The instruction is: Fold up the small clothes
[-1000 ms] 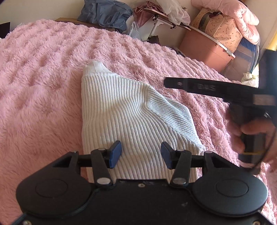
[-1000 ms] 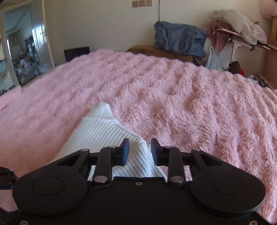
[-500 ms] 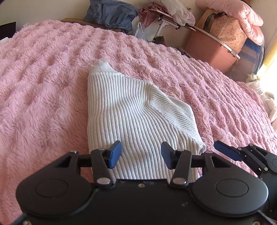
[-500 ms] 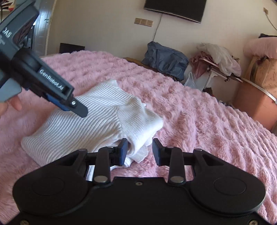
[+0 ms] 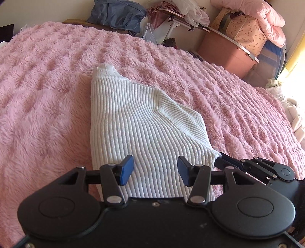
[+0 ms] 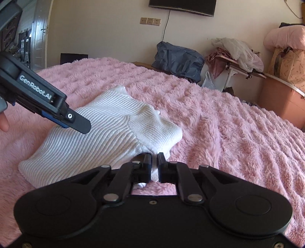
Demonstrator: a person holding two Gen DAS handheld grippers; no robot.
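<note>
A white ribbed knit sweater (image 5: 141, 122) lies partly folded on the pink fluffy blanket (image 5: 47, 95); it also shows in the right wrist view (image 6: 106, 129). My left gripper (image 5: 155, 170) is open, hovering over the sweater's near edge with nothing between its blue pads. My right gripper (image 6: 154, 162) is shut on the sweater's near right corner; it also shows at the right in the left wrist view (image 5: 219, 159). The left gripper also shows at the left in the right wrist view (image 6: 80, 126), above the sweater.
Beyond the bed's far edge stand a blue-grey bag (image 6: 177, 59), a small table with heaped clothes (image 6: 236, 55), a pink storage box (image 5: 226, 51) and stacked bedding (image 5: 253, 22). A TV (image 6: 183, 5) hangs on the wall.
My right gripper has swung down to the sweater's near right corner and closed on it. My left gripper stays open over the near edge.
</note>
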